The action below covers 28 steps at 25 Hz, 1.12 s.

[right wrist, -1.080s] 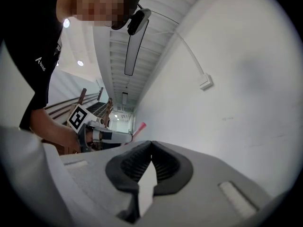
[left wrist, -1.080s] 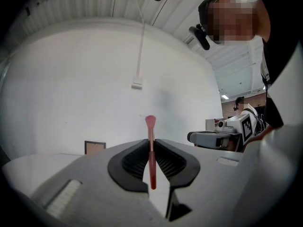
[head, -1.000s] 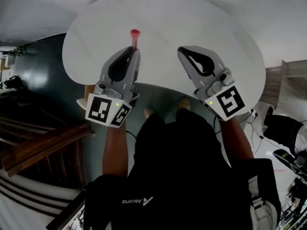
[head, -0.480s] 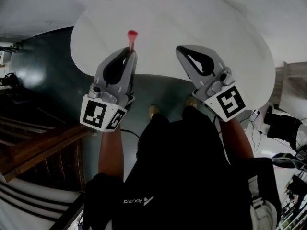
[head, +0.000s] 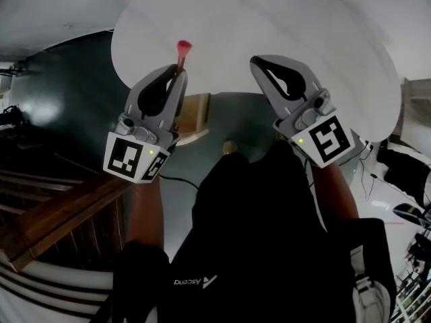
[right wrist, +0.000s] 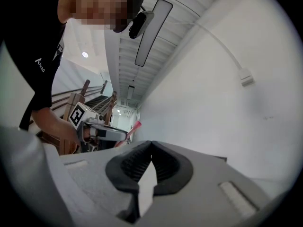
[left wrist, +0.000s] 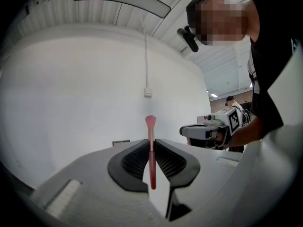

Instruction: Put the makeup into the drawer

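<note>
Jaws of your left gripper (left wrist: 151, 144) pinched the pink makeup brush (left wrist: 150, 126) by its handle, the brush head standing clear of the tips. Your right gripper (right wrist: 150, 145) was pressed together with nothing between its pads. Both pointed level, side by side, toward what was probably a pale wall (left wrist: 71, 103).

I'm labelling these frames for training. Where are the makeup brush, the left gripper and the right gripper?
makeup brush (left wrist: 152, 167), left gripper view, on its red handle.
left gripper (head: 176, 71), head view, at its tips, shut on the brush.
right gripper (right wrist: 150, 144), right gripper view, where its closed tips meet.
</note>
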Motion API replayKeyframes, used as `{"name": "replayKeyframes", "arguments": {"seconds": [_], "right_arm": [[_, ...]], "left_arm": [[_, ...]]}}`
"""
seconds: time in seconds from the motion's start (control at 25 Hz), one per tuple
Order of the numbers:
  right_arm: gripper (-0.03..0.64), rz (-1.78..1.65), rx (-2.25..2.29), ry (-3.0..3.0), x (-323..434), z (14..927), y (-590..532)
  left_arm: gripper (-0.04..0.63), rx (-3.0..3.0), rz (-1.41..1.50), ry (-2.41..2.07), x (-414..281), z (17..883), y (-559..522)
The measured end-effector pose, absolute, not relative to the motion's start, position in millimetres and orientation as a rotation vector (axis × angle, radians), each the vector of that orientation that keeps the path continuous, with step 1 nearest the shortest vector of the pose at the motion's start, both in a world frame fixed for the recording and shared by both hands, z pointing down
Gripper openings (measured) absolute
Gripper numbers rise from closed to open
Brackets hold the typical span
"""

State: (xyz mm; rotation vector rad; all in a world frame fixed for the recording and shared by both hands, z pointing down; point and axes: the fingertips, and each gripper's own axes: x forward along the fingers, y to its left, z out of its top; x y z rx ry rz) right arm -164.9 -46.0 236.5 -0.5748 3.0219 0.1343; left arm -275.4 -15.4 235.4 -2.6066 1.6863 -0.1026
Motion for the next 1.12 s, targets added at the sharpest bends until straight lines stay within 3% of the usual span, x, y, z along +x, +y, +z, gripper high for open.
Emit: {"name": "replayKeyframes", "arguments": {"seconds": [0.48,1.12], "right_arm": [[0.003,0.099,-0.575,3.064,-233,265,-22],[0.003,0.048,-0.483,3.16,-261,285,-23]], "left_arm": [[0.054,-2.746,-0.372,1.401,-323,288,22],[0.054,-2.863,-1.083,1.085,-341,457,59]]}}
